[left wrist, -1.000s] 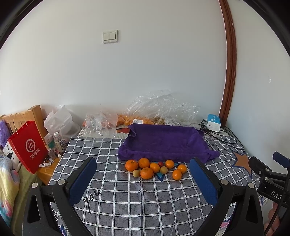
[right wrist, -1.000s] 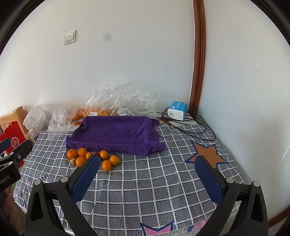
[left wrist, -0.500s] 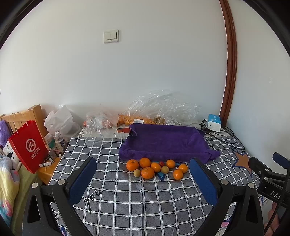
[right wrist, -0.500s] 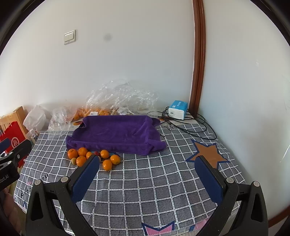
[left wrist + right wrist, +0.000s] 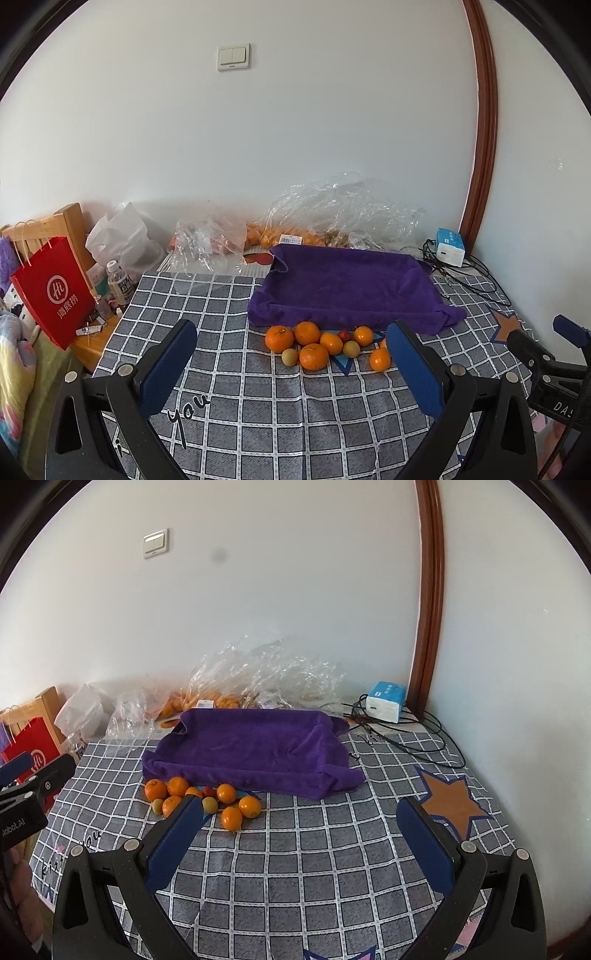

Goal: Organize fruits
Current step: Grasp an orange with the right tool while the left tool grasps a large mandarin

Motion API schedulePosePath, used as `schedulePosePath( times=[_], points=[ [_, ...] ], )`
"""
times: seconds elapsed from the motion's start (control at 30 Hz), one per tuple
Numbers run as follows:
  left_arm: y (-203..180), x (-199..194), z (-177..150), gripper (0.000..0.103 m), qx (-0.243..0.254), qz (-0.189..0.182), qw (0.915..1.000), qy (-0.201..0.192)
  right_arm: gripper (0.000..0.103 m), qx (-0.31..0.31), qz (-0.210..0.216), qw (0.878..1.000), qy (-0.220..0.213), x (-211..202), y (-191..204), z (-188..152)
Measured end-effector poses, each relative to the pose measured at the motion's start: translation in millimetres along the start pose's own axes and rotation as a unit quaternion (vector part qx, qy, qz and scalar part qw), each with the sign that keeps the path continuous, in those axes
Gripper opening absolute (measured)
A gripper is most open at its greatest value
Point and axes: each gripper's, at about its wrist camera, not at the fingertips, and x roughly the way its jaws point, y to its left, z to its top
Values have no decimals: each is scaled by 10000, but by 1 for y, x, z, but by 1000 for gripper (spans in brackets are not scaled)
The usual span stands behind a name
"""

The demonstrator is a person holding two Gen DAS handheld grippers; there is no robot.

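Fruit cluster [image 5: 317, 345] nearer than a second ago, both tongs [image 5: 291, 354] [image 5: 299, 834] gaping empty over checked worktop [image 5: 295, 867], white wall behind.

a plain white wall [image 5: 295, 147] runs behind the table [image 5: 280, 417], with a double light switch [image 5: 233, 56] set high on it. a dark brown wooden trim [image 5: 482, 122] rises in the corner at the right, where a second white wall [image 5: 517, 646] meets the first. the table wears a grey checked cloth with white lines and reaches both walls. past its left edge stands light wooden furniture [image 5: 66, 218]. soft daylight fills the room evenly.
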Motion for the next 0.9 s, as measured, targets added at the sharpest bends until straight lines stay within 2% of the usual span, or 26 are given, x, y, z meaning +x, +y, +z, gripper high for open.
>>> schedulePosePath(
  times=[0.23,0.3,0.37,0.43,0.5,0.6,0.63,0.77,0.9],
  points=[
    [21,51,-11,103,-157,77,9992,349,101,-138,121,9991,390,60,4,-16],
    [26,67,-17,98,-121,139,9987,474,100,-180,81,9984,525,78,5,-22],
    [30,79,-25,93,-70,205,9980,601,94,-215,87,9969,752,98,8,-27],
    [35,90,-32,89,-69,216,9971,727,81,-225,261,9945,993,118,11,-31],
    [42,102,-38,81,-118,98,9962,861,76,-255,339,9927,1127,136,14,-36],
    [49,117,-44,81,-154,87,9951,968,69,-318,463,9901,1283,158,21,-41],
    [51,122,-46,81,-165,75,9947,1014,63,-328,555,9890,1330,164,23,-42],
    [63,138,-55,81,-366,11,9918,1225,58,-428,816,9854,1429,186,33,-42],
    [67,152,-60,81,-365,-24,9893,1410,57,-551,839,9830,1539,205,41,-41]
  ],
)
